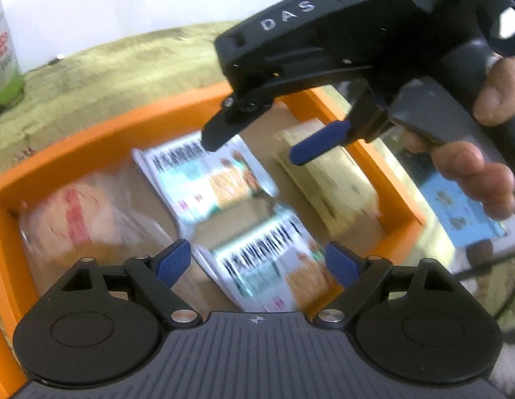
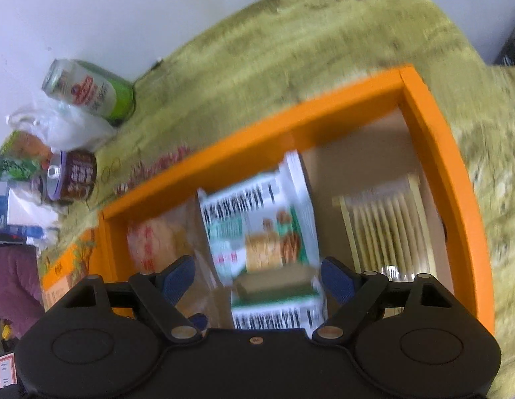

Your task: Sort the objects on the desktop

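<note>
An orange tray (image 1: 131, 123) (image 2: 323, 109) lies on the green cloth. In it are two white snack packets (image 1: 207, 173) (image 2: 257, 226), one behind the other, a clear packet with red print (image 1: 74, 219) (image 2: 151, 239) to their left and a pale yellow pack (image 1: 327, 179) (image 2: 387, 232) to their right. My left gripper (image 1: 259, 262) hovers open over the nearer white packet with nothing between its pads. My right gripper (image 1: 254, 149) (image 2: 257, 277) is open too and points down over the white packets, just above them. A hand holds its handle.
A green drink can (image 1: 4, 56) (image 2: 91, 89) stands on the cloth beyond the tray's left end. A brown can (image 2: 71, 176), a clear plastic bag (image 2: 58, 123) and an orange box (image 2: 67, 266) lie near it. A blue card (image 1: 463, 212) lies outside the tray's right wall.
</note>
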Available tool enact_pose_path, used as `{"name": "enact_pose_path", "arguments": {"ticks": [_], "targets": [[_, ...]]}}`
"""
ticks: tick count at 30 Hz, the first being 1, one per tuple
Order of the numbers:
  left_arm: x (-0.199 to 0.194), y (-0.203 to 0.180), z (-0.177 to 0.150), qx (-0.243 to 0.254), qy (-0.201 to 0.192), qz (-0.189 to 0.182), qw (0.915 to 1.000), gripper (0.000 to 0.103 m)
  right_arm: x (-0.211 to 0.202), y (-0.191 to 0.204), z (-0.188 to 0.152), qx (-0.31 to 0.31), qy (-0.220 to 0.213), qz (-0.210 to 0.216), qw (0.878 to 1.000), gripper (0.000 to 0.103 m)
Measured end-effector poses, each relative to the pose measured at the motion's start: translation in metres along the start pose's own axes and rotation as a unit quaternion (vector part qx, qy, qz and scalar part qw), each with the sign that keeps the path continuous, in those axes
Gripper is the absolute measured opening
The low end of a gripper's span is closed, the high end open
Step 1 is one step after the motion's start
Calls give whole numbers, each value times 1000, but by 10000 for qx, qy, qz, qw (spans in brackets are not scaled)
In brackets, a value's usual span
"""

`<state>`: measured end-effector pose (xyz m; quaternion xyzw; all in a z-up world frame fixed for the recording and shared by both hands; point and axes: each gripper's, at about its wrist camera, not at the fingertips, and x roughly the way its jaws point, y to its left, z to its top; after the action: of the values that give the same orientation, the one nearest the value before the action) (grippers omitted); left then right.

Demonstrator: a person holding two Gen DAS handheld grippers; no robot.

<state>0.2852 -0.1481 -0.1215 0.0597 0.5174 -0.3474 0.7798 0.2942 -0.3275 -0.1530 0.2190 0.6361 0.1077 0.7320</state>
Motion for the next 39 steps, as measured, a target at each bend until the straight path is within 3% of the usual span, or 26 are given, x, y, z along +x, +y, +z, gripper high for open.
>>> {"name": "enact_pose_path", "arguments": {"ticks": [5,14,39], "targets": [[22,7,14,-265,-50,184,9995,89,10,6,22,-155,-48,-26,9999,83],[43,13,21,-487,115,130,9987,89,37,8,45,-220,196,-103,9995,83],[61,19,26,-567,330,-29,9978,89,57,5,46,-85,523,-7,9986,83]]}}
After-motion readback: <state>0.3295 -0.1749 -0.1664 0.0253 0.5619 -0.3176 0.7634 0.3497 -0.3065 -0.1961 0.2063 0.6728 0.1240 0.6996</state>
